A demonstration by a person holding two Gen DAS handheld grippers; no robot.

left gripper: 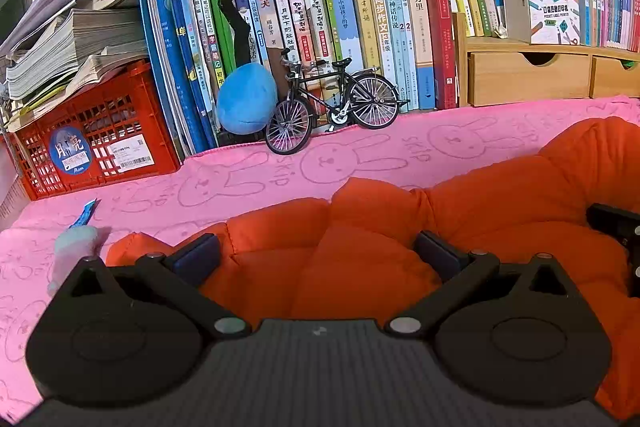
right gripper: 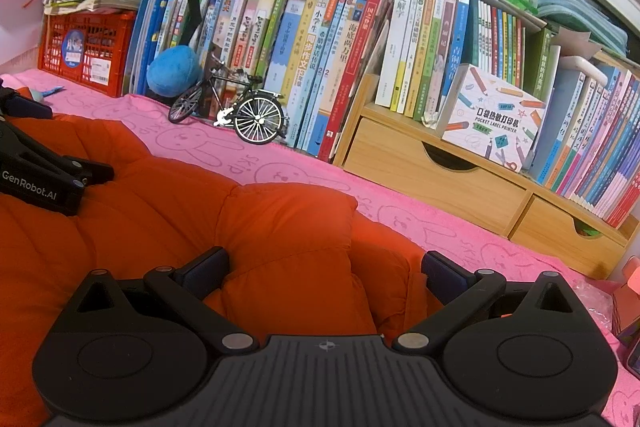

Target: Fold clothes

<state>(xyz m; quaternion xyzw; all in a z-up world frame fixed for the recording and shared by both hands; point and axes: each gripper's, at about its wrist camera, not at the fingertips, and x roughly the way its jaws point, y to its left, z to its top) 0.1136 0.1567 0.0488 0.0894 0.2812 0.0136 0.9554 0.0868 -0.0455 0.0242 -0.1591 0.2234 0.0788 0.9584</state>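
An orange puffy quilted garment [left gripper: 360, 239] lies bunched on the pink rabbit-print cloth [left gripper: 240, 179]. My left gripper [left gripper: 318, 255] is open, its fingers spread wide over the garment's near-left part with nothing pinched between them. In the right wrist view the same orange garment [right gripper: 280, 227] fills the lower left. My right gripper [right gripper: 326, 269] is open too, straddling a padded fold of it. The left gripper's body [right gripper: 40, 171] rests on the garment at the left edge of that view, and part of the right gripper shows at the right edge of the left wrist view.
A model bicycle [left gripper: 332, 103], a blue plush ball [left gripper: 246, 99] and a red crate [left gripper: 96, 143] stand along a wall of books behind the cloth. Wooden drawers [right gripper: 440, 183] with a label-printer box [right gripper: 492, 119] sit at right. A pale plush piece [left gripper: 74, 251] lies left of the garment.
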